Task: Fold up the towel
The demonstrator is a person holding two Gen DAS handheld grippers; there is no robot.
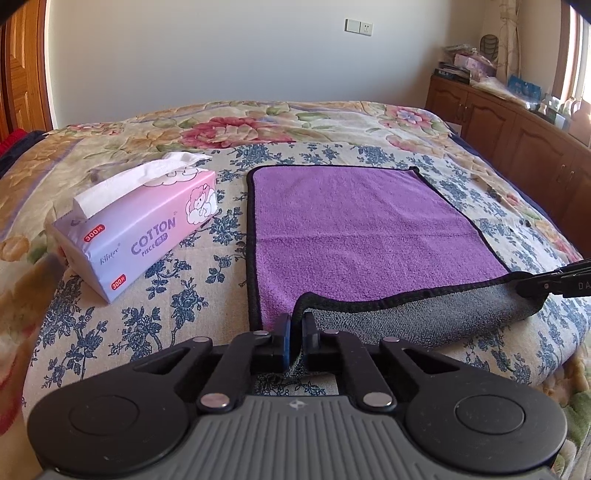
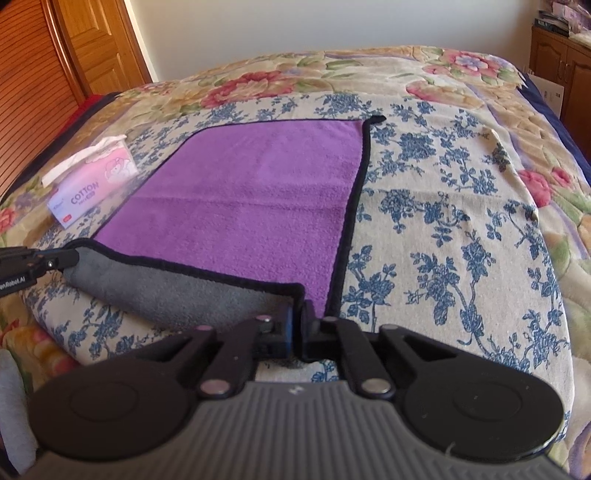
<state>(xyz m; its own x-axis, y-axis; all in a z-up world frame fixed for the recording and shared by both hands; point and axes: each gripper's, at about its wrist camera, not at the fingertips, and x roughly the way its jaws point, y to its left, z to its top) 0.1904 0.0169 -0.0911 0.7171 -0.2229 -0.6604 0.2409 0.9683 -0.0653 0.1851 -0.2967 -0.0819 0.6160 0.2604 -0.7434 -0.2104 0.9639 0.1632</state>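
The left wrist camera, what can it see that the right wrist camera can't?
Only the left wrist view shows the wall socket and the cluttered cabinet top by the window. Only the right wrist view shows the slatted wooden door. Both show the purple towel on the flowery bed, its near edge lifted grey side up, the pink tissue pack, and the left gripper and right gripper, jaws shut on the towel's near corners.
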